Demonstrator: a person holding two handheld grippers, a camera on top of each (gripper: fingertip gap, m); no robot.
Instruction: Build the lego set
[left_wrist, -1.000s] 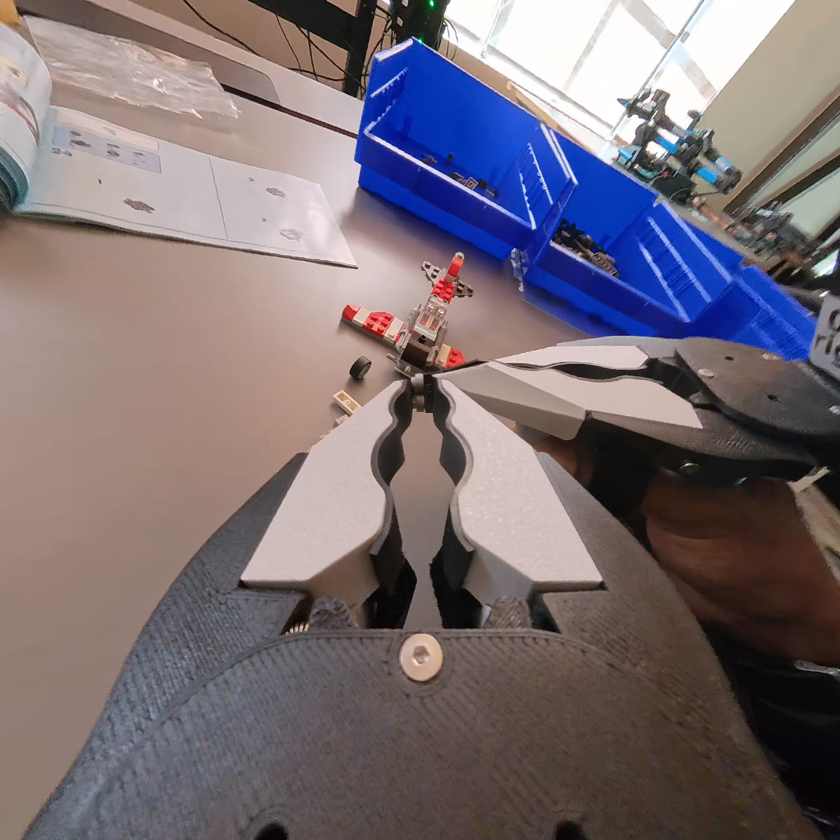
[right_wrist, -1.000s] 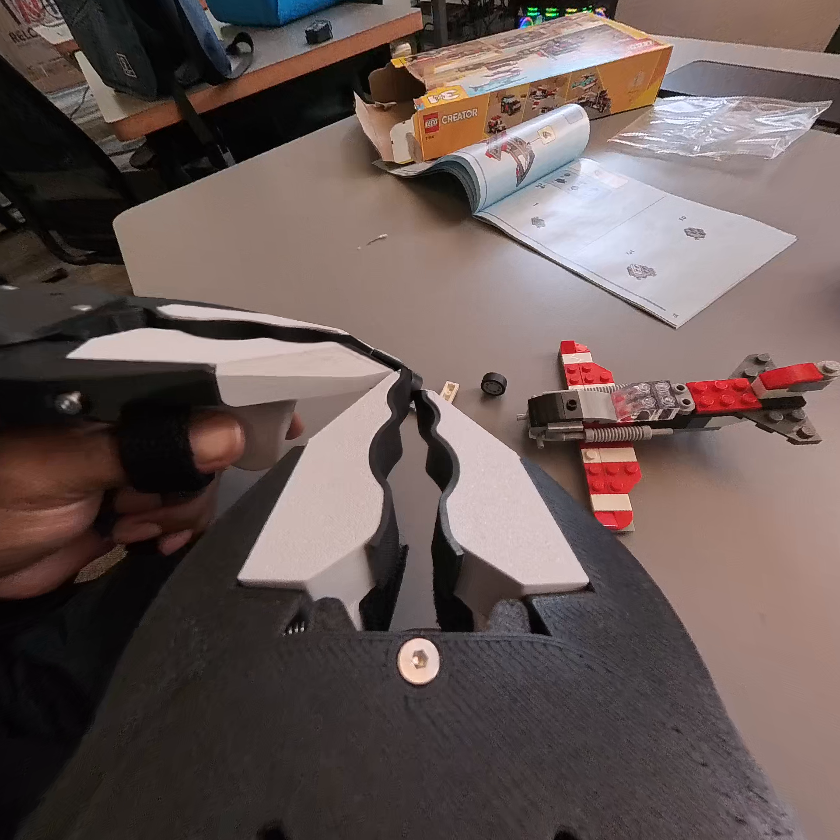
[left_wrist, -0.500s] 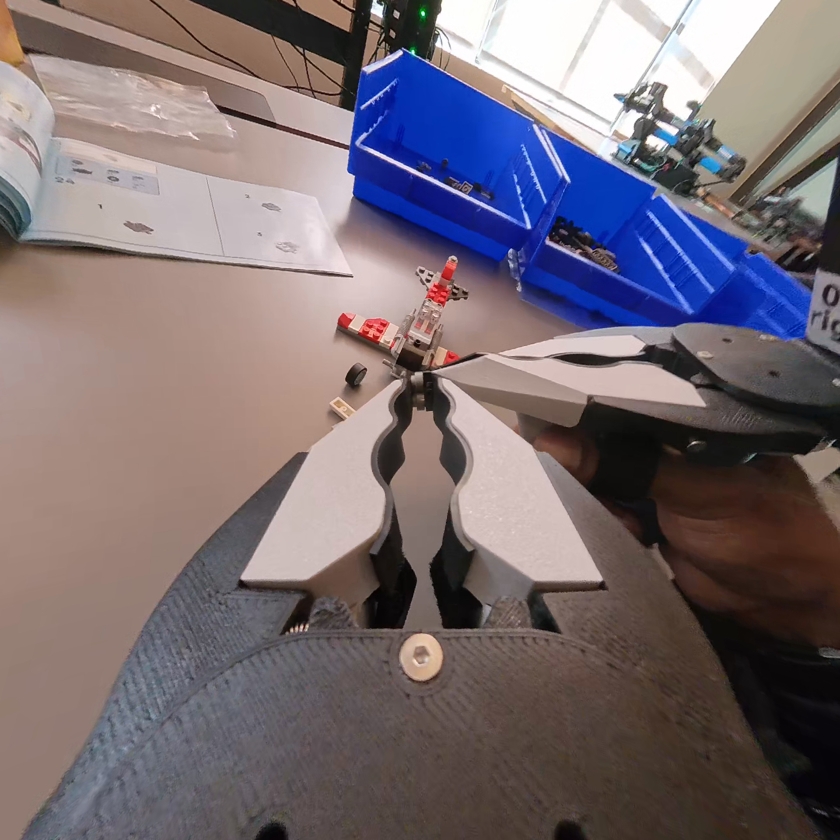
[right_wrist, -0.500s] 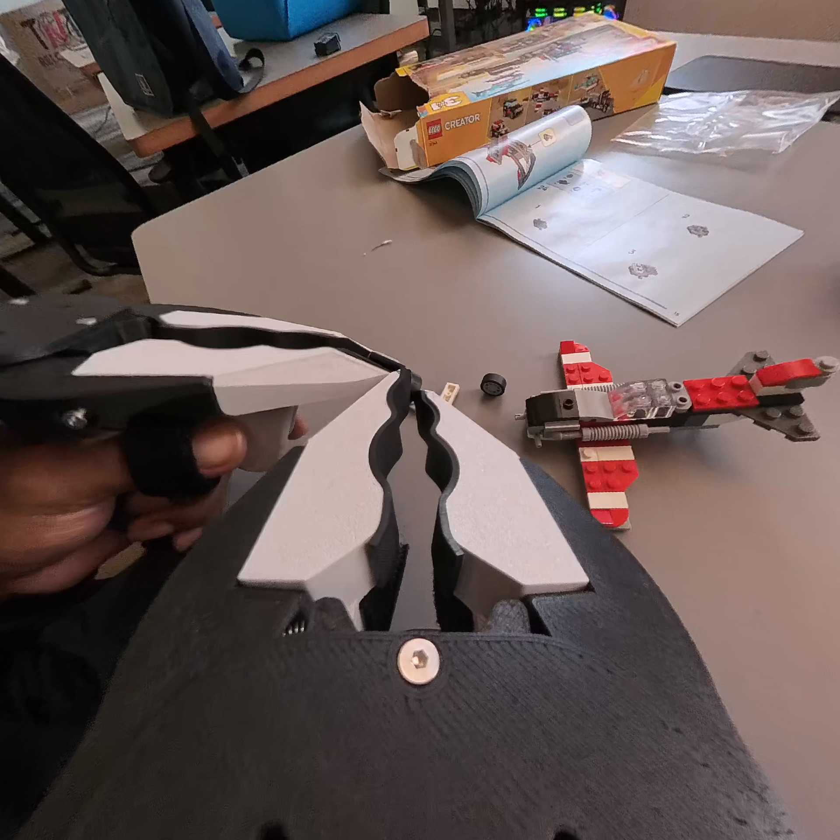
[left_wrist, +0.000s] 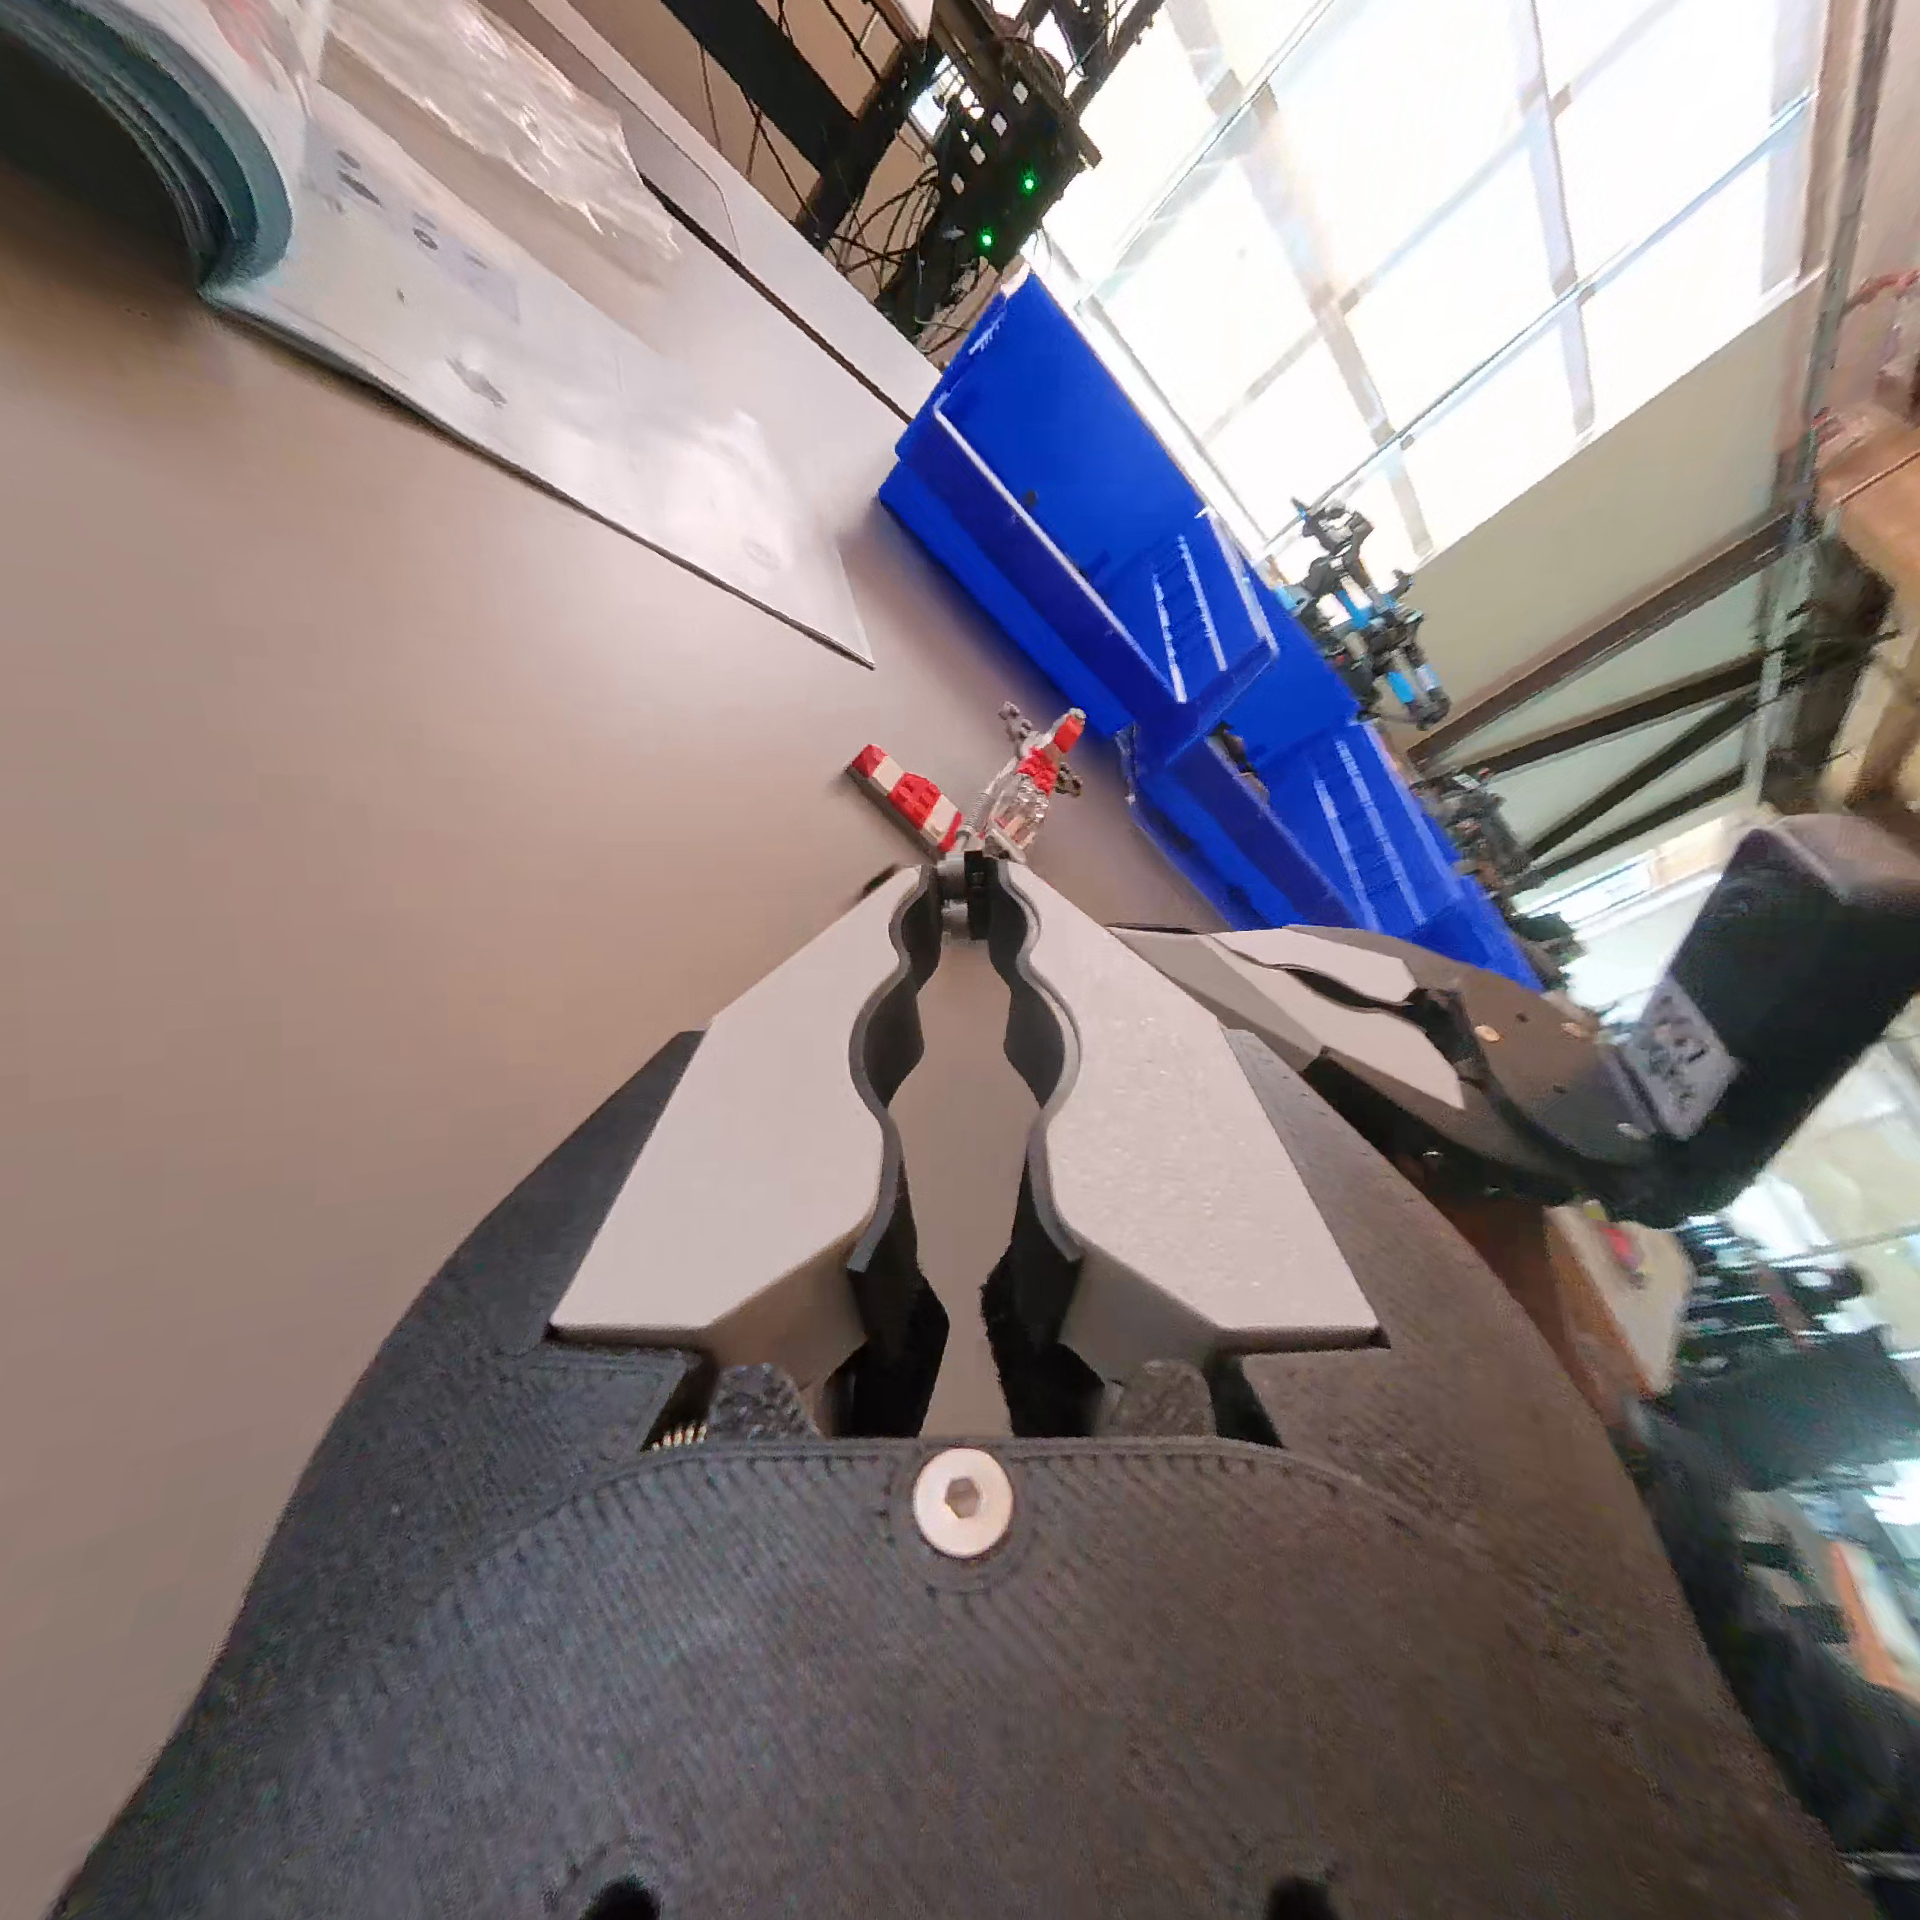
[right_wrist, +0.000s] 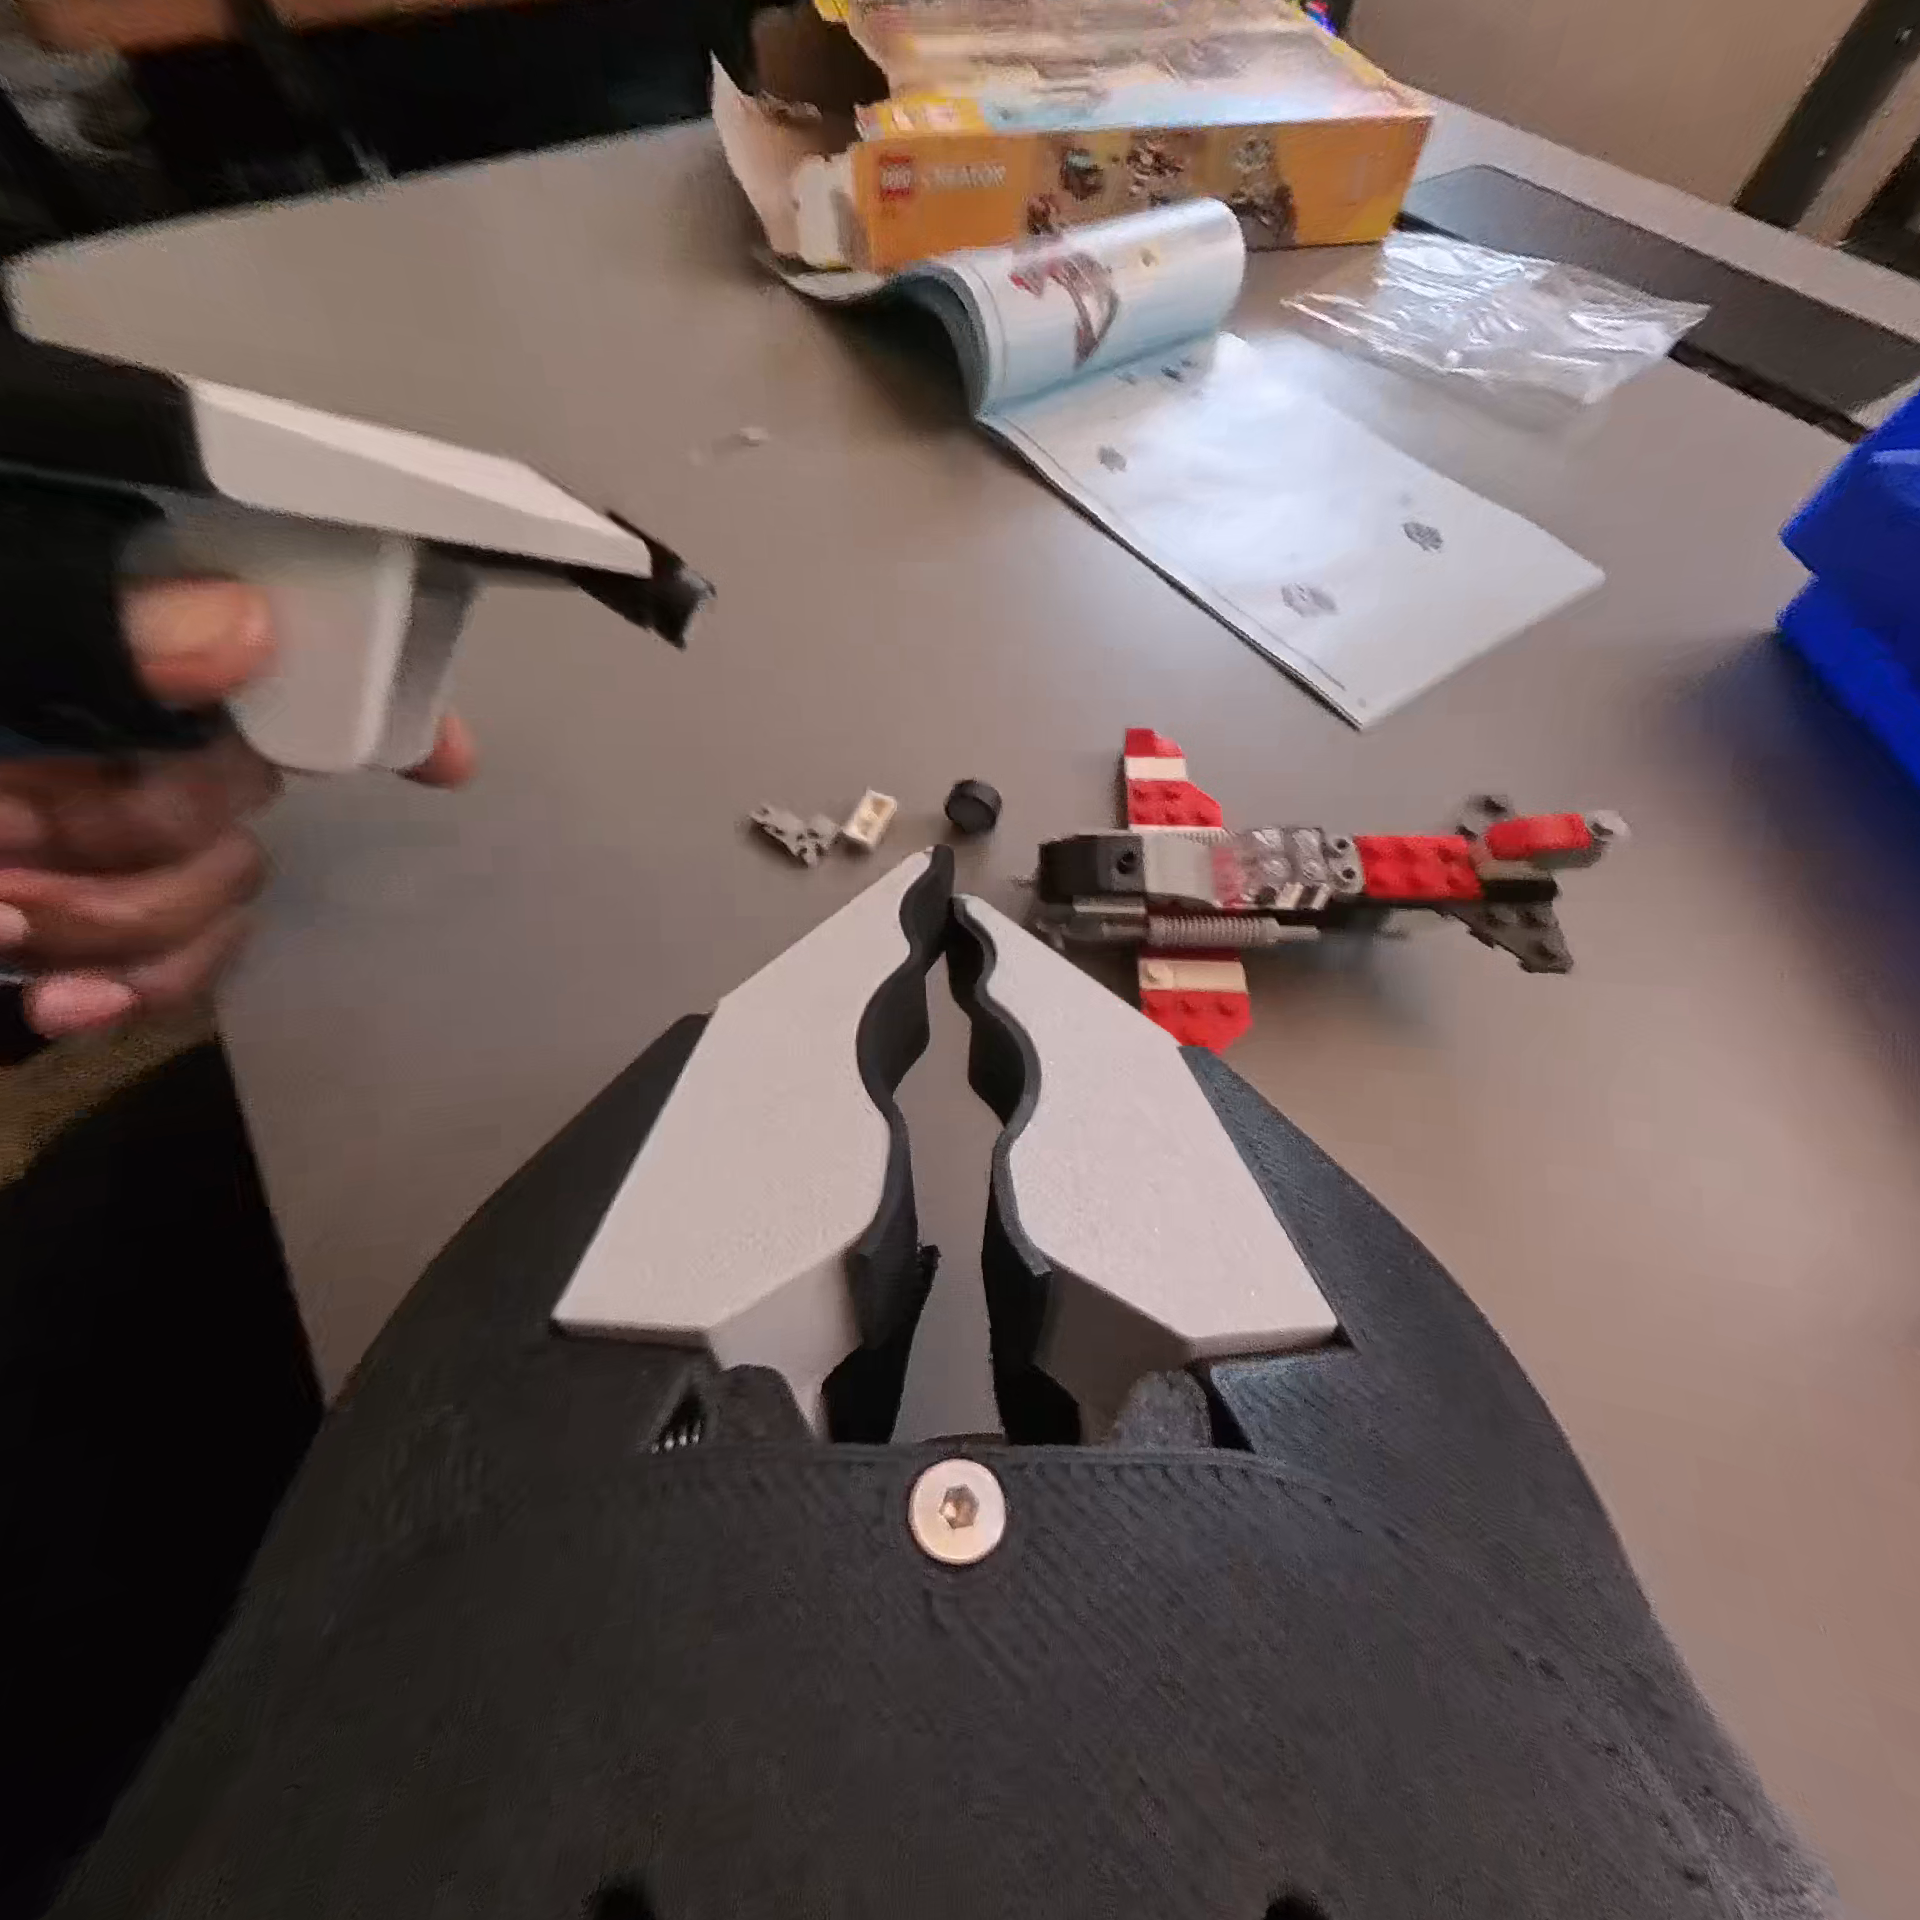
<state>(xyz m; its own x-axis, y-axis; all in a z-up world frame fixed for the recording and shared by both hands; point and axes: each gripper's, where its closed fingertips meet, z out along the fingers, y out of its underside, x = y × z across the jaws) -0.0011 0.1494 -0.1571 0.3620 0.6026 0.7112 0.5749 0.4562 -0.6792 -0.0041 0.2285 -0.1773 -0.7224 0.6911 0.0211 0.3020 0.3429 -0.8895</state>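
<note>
A partly built red, white and grey lego plane (right_wrist: 1299, 883) lies on the grey table (right_wrist: 623, 343); it also shows in the left wrist view (left_wrist: 1003, 800). My left gripper (left_wrist: 964, 883) is shut on a small grey-and-black lego piece (left_wrist: 961, 914) and is held above the table, left of the plane, as seen in the right wrist view (right_wrist: 665, 597). My right gripper (right_wrist: 948, 896) is shut with nothing visible in it, its tips just left of the plane's nose. It lies to the right of the left gripper (left_wrist: 1143, 935).
A black wheel (right_wrist: 974, 803), a white piece (right_wrist: 871, 816) and a grey piece (right_wrist: 795, 831) lie left of the plane. An open instruction booklet (right_wrist: 1247, 488), a lego box (right_wrist: 1122, 135) and a plastic bag (right_wrist: 1486, 312) are farther back. Blue bins (left_wrist: 1195, 665) stand beyond the plane. The black wheel (right_wrist: 974, 803) is about 6 cm from my right fingertips.
The two grippers, tips together on the small piece before, have come apart. The left one keeps the piece and has tilted and moved away; the right one now sits by the plane's nose.
</note>
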